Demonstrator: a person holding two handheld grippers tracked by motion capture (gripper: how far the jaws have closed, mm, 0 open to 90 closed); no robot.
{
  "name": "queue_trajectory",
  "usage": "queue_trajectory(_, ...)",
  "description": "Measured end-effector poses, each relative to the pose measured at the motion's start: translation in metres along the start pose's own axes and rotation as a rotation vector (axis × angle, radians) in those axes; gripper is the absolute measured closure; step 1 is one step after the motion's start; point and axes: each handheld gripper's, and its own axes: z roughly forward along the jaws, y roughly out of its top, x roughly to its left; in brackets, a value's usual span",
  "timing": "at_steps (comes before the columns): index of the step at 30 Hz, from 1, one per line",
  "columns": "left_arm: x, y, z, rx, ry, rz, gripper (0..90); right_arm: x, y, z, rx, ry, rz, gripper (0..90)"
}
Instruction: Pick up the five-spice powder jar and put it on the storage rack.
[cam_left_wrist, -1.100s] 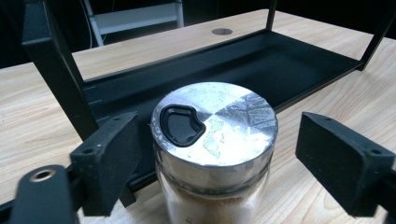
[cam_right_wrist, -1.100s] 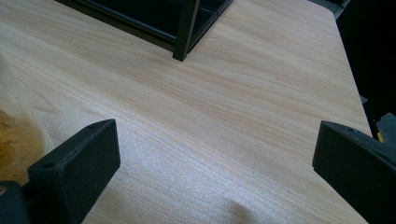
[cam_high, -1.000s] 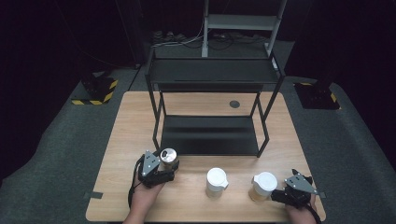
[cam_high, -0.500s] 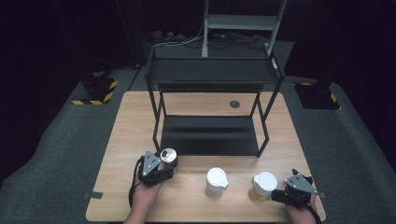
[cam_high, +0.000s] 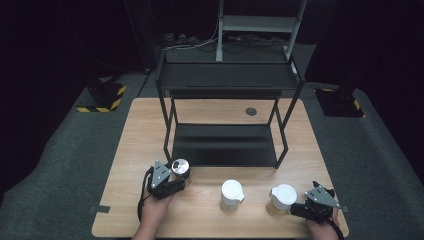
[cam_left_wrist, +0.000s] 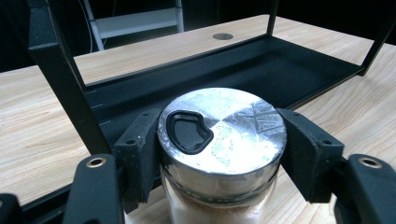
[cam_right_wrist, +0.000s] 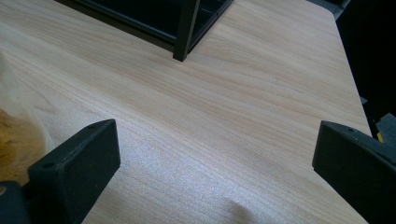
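The metal-lidded spice jar (cam_left_wrist: 219, 140) is standing just in front of the black rack's (cam_high: 225, 145) lower shelf, and the left gripper (cam_high: 172, 179) has just been closing its jaws, now clamping the jar's lid. The grasp looks finished; lifting toward the rack probably comes next. The right gripper (cam_high: 300, 207) is idling wide open beside a white-lidded jar (cam_high: 281, 199), farther from the rack.

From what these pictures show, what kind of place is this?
Probably a lab or studio set up for recording, not a home. A lone wooden table stands on grey carpet among black surroundings, yellow-black striped stand bases flank it, and cables lie on the floor behind.
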Motion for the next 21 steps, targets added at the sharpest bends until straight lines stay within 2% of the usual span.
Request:
queue_trajectory(12, 0.001, 0.005, -0.003, -0.013, -0.007, -0.025, 35.2, 0.0, 0.0, 0.0, -0.001, 0.0, 0.004, 0.2)
queue_trajectory(21, -0.001, 0.014, -0.006, -0.033, -0.015, -0.013, 35.1, 0.0, 0.001, 0.0, 0.003, 0.001, -0.001, 0.3)
